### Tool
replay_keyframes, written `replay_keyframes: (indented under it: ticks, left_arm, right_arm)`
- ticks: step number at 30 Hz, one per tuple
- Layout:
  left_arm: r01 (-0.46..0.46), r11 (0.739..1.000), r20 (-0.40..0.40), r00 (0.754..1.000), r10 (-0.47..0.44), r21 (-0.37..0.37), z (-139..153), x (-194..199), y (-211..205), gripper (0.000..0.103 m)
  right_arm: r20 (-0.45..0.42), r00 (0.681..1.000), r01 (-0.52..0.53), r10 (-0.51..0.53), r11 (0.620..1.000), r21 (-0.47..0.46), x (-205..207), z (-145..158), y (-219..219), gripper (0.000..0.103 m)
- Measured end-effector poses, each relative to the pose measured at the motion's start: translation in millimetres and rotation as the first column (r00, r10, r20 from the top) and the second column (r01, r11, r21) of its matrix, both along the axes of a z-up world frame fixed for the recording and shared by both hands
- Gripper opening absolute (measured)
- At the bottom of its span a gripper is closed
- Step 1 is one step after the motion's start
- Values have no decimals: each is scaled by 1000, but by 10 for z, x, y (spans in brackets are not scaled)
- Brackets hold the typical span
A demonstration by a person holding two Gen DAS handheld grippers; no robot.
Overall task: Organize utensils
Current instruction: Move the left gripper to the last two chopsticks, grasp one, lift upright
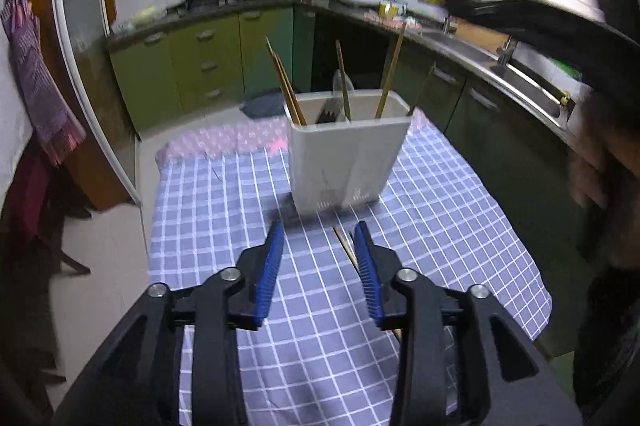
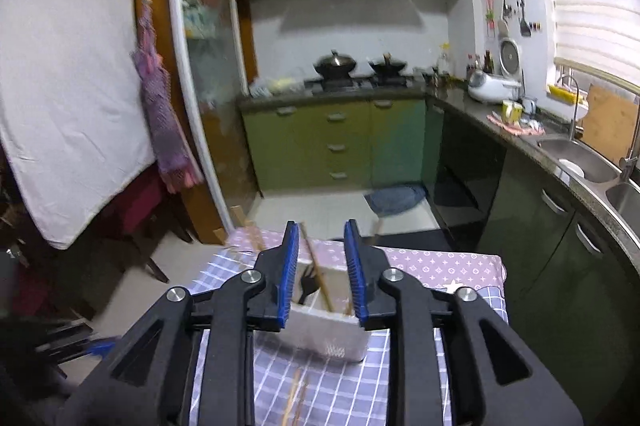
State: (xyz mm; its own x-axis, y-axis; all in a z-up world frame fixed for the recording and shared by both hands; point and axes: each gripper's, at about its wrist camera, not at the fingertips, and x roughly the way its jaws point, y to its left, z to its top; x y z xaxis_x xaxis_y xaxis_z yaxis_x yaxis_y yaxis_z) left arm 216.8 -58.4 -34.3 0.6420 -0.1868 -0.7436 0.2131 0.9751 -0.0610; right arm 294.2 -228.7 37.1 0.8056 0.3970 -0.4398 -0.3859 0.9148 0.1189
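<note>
A white utensil holder (image 1: 346, 154) stands on the blue checked tablecloth (image 1: 224, 210). Several wooden chopsticks (image 1: 286, 86) and a black fork (image 1: 328, 112) stand in it. A loose chopstick (image 1: 346, 246) lies on the cloth just in front of it, beside my left gripper (image 1: 319, 232), which is open and empty. In the right wrist view the holder (image 2: 328, 334) sits below my right gripper (image 2: 321, 226), which is open and empty above it. The fork (image 2: 307, 284) and chopsticks (image 2: 316, 266) show inside. Loose chopsticks (image 2: 298, 398) lie on the cloth in front.
A pink patterned cloth (image 1: 224, 140) covers the table's far end. Green kitchen cabinets (image 1: 200, 66), a stove with two woks (image 2: 356, 64) and a counter with sinks (image 2: 580, 158) lie beyond. A person's arm (image 1: 600, 130) is at the right.
</note>
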Motion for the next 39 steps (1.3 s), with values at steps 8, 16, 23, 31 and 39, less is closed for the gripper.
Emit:
replay_keyframes:
  ticks: [8,16,23,31,39]
  left_arm:
    - [-25,1000,-256,967,23,-7,-637,375,-298,37]
    - [-135,991,-495,862,112,-10,-1286,794,-540,33]
    - [-164,985,-538,827,161,43,-1467,922,-675,25]
    - [-170,979,-564,800,206,116,-1599,992,-783,22]
    - [-156,976,-553,805,214,150,-1641,978,-838,15]
  right_arm:
    - [-214,972,64,-94,988,-142,-514,-1113,-512,35]
    - [-381,912,105,-150,985,-137,-466,-1844,-995,36]
    - [-400,904,115,-150,987,-110,-502,-1965,-1131,37]
    - [-399,907,111,-137,990,-86,-515,-1935,-1158,40]
    - [-408,903,114,-134,991,-74,-506,-1946,-1177,41]
